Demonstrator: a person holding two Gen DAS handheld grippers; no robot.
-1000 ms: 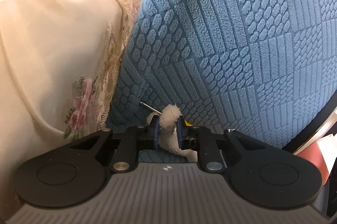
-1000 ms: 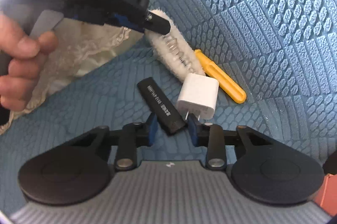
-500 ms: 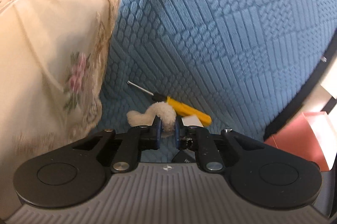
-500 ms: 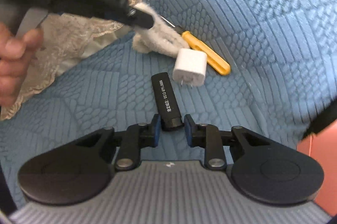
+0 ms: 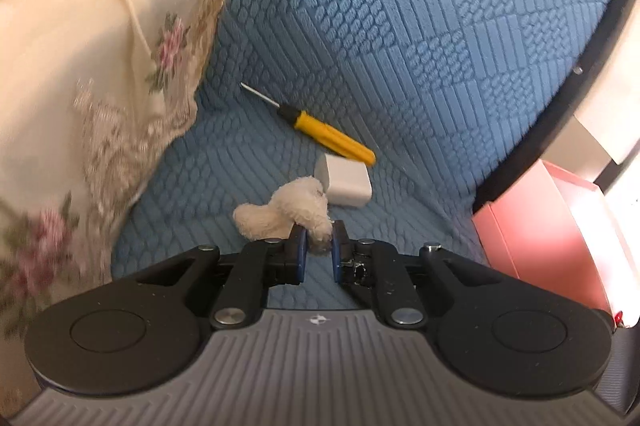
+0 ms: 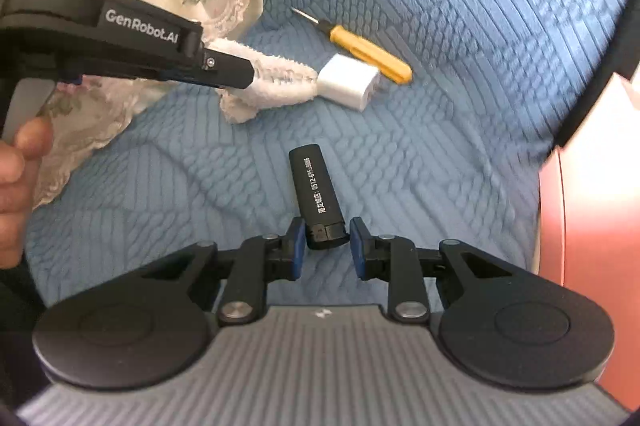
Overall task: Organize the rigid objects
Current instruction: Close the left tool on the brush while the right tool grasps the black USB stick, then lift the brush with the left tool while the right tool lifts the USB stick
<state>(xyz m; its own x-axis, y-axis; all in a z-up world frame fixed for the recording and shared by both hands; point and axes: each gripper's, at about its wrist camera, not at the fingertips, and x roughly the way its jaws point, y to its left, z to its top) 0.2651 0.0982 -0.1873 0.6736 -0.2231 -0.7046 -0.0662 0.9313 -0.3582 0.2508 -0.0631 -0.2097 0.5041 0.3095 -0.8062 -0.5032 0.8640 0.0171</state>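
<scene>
The black lighter [image 6: 319,195] with white print along its side is pinched at its lower end between the right tongs [image 6: 326,240], its far end pointing away over the blue textured seat cushion [image 6: 200,185]; whether it is raised off the cushion cannot be told. The fluffy cream hair clip [image 5: 286,211] is gripped by the left tongs [image 5: 319,241], which are pressed together on one of its ends, the rest of it sticking out toward the left. In the right wrist view the same left tongs [image 6: 236,75] come in from the left edge with the clip [image 6: 276,83] trailing from their tip, and part of the person's hand [image 6: 16,181] shows on the handle at the left edge.

Just beyond the clip, the white charger plug [image 5: 346,179] lies on the seat cushion near its back edge, where the seat meets the blue backrest [image 5: 440,25]. Just behind it, along that same crease, lies the yellow-handled screwdriver [image 5: 328,137], its thin metal shaft pointing toward the left corner of the seat and its handle end close to the plug.

A cream floral lace cover [image 5: 80,65] drapes the left side of the seat. Past the right edge of the cushion stands a pink box [image 5: 540,234].
</scene>
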